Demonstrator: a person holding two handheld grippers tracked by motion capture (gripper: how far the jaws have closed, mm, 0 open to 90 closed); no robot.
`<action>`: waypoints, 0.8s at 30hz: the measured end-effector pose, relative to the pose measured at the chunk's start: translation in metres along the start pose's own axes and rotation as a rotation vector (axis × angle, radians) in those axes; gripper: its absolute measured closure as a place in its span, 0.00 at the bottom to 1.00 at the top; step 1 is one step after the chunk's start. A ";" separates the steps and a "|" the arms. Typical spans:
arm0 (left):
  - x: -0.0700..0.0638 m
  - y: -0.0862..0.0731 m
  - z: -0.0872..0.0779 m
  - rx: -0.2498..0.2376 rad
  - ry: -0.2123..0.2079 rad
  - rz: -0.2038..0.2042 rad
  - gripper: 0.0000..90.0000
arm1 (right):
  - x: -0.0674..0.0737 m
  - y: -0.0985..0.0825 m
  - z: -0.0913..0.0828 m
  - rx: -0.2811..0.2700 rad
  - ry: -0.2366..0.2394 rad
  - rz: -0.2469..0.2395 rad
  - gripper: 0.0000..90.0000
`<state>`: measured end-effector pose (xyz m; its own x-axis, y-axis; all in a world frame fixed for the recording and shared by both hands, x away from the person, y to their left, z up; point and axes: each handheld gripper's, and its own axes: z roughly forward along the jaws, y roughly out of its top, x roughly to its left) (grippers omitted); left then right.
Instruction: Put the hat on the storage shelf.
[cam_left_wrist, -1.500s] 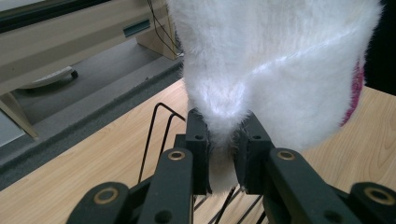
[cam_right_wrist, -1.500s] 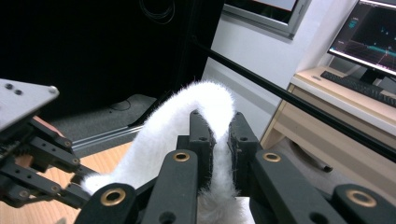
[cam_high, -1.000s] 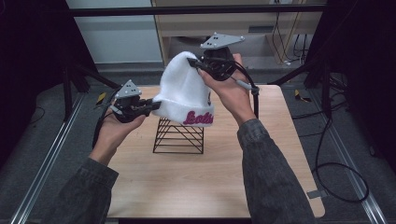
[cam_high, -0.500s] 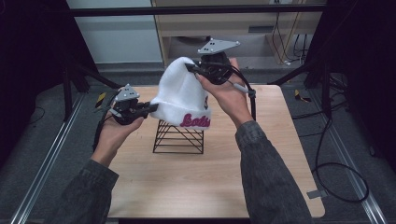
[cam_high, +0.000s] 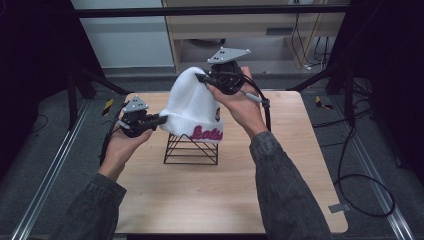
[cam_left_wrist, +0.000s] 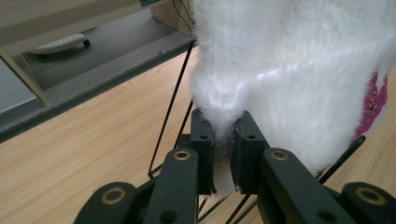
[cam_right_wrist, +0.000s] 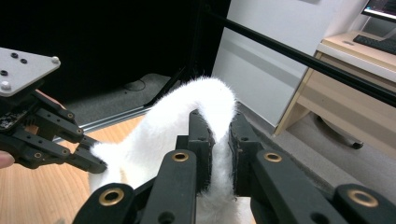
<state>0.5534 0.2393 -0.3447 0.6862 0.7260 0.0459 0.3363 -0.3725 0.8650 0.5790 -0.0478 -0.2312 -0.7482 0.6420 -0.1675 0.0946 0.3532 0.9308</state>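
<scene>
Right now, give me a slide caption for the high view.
Both grippers, left and right, pinch a white fuzzy beanie above a black wire stand on the wooden table.

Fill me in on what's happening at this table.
A person holds a white knit hat with a gripper in each hand. The left gripper is shut on the hat's lower edge, and the right gripper is shut on the fabric near its top. The hat hangs stretched between them just above a black wire stand on the wooden table, and its pink-lettered cuff overlaps the stand's top.
</scene>
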 end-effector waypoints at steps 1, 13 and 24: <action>0.000 -0.001 0.000 0.003 0.001 0.001 0.90 | 0.001 0.000 0.001 0.001 0.001 -0.002 0.92; 0.002 -0.015 0.003 0.018 0.002 -0.005 0.90 | 0.008 -0.007 0.004 0.022 0.019 -0.016 0.92; 0.004 -0.035 0.005 0.046 0.001 -0.006 0.90 | 0.022 -0.017 0.008 0.077 0.046 -0.051 0.91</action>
<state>0.5474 0.2524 -0.3767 0.6834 0.7289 0.0410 0.3697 -0.3940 0.8415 0.5662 -0.0346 -0.2528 -0.7822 0.5908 -0.1976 0.1047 0.4373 0.8932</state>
